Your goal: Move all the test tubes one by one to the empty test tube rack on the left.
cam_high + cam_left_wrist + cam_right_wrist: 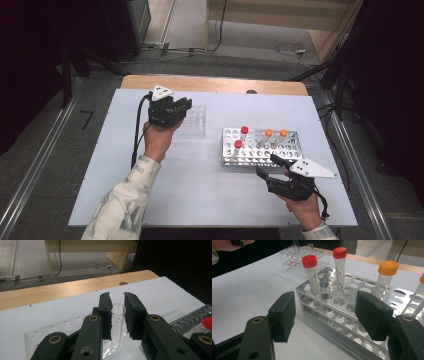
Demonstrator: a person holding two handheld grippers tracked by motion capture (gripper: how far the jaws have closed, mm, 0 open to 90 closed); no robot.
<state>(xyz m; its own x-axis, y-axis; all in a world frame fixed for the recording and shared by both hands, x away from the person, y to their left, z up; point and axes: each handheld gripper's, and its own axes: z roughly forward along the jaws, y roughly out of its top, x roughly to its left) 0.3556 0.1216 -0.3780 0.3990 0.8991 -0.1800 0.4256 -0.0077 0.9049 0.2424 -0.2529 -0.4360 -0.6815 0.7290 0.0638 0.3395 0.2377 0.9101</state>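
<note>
Left gripper view shows our left hand-held gripper (117,315) clamped on a clear, uncapped tube (117,322) above the clear rack (50,333); it looks light, slippery, breakable, so we grip mid-wall. Right hand-held gripper (327,315) gapes, empty.

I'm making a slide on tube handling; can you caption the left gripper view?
Left gripper fingers closed on a clear uncapped tube above the clear plastic rack.
</note>
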